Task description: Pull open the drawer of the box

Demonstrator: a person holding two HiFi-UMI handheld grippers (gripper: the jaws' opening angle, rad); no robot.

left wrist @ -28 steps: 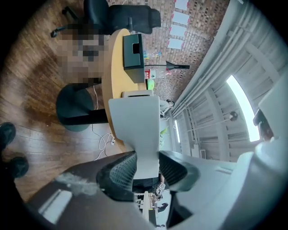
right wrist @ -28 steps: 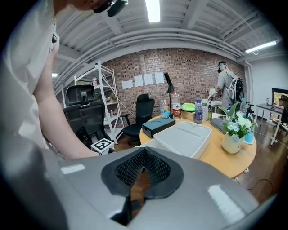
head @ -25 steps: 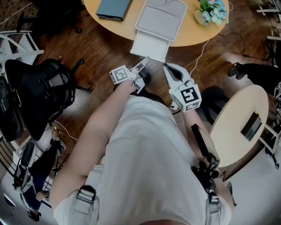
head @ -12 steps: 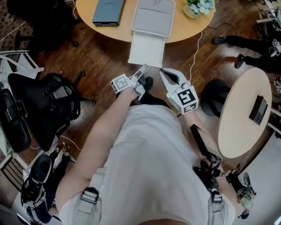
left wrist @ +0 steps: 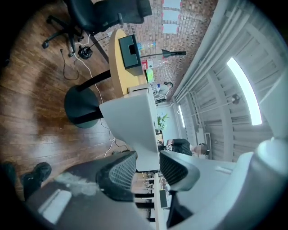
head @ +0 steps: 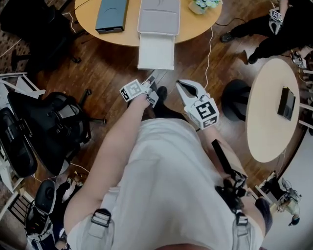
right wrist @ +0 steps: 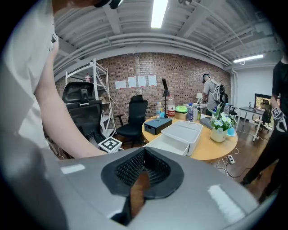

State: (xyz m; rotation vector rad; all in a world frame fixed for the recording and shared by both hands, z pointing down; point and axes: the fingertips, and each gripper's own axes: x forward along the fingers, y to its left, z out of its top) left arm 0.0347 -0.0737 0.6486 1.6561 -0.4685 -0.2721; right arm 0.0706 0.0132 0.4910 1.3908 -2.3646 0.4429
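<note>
A grey box [head: 159, 14] stands on the round wooden table [head: 93, 22]. Its pale drawer [head: 156, 52] is pulled out past the table's edge. My left gripper [head: 149, 80] hangs over the floor just short of the drawer's front, not touching it. Its jaws stand open with nothing between them; in the left gripper view [left wrist: 148, 164] the drawer [left wrist: 132, 121] shows beyond the gap. My right gripper [head: 182, 85] is beside it to the right, shut and empty. In the right gripper view [right wrist: 144, 155] the box [right wrist: 185, 129] and drawer [right wrist: 167, 144] lie ahead.
A flat dark case [head: 111, 14] and a flower pot [head: 204, 5] share the table. A black office chair [head: 49, 127] stands at the left. A smaller round table [head: 271, 127] with a black device [head: 286, 100] stands at the right. A cable [head: 210, 53] hangs from the table.
I have backed away from the table with both grippers. The gap between the left gripper and the drawer front has grown. The drawer stays pulled out.
</note>
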